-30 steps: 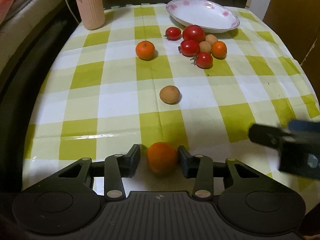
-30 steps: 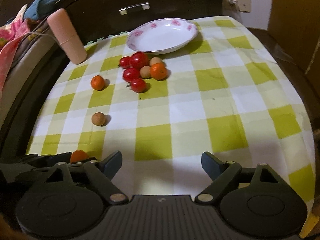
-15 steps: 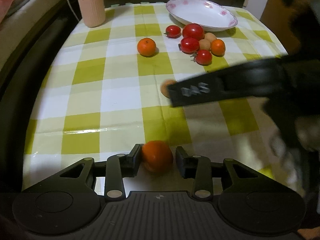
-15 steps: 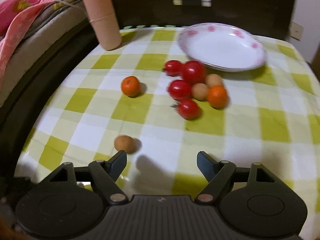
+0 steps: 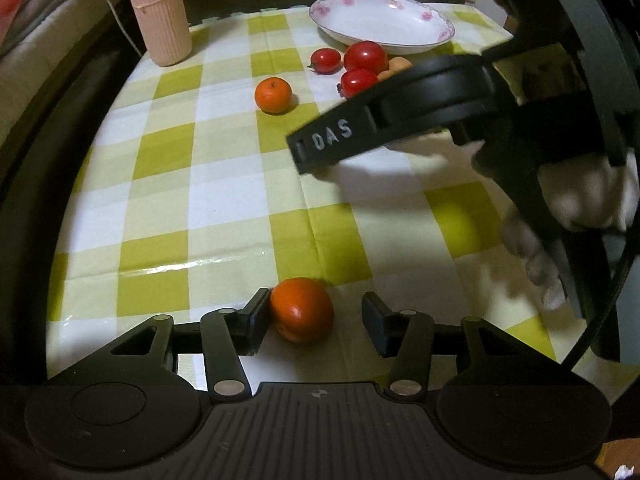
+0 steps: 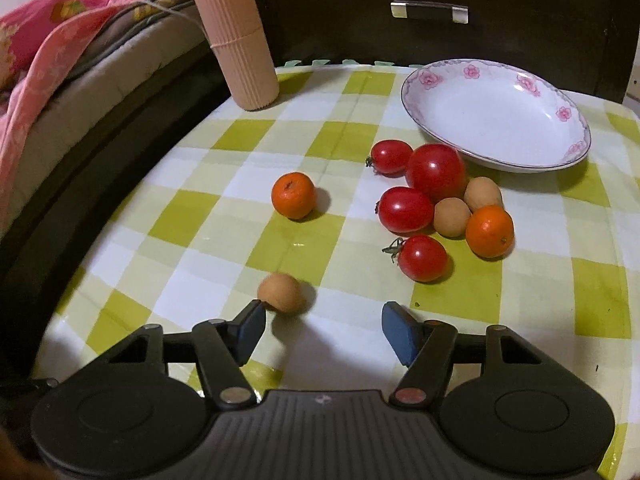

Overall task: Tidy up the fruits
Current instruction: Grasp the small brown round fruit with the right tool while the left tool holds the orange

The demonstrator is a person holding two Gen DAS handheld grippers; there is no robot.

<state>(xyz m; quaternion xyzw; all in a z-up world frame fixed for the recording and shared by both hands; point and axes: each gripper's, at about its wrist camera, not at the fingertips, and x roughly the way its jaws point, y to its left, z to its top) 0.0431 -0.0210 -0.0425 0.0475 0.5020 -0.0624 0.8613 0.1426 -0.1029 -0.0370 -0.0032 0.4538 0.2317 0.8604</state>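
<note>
Two low wrist views across one checked tablecloth (image 5: 224, 200), both toward plate (image 6: 496, 120).

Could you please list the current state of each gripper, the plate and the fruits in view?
Left gripper: open, mandarin between its fingers, touching only the left one.
Right gripper: open, holding nothing.
Longan: loose on the tablecloth, at the right gripper's left fingertip.
Plate: upright, empty.
Tomatoes: clustered on the tablecloth beside the plate.
Pink cylinder: upright.

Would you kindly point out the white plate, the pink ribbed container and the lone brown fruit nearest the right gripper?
white plate (image 6: 496, 120): right wrist view, bare inner surface.
pink ribbed container (image 6: 240, 40): right wrist view, middle of its ribbed side.
brown fruit (image 6: 279, 292): right wrist view, centre of fruit.
</note>
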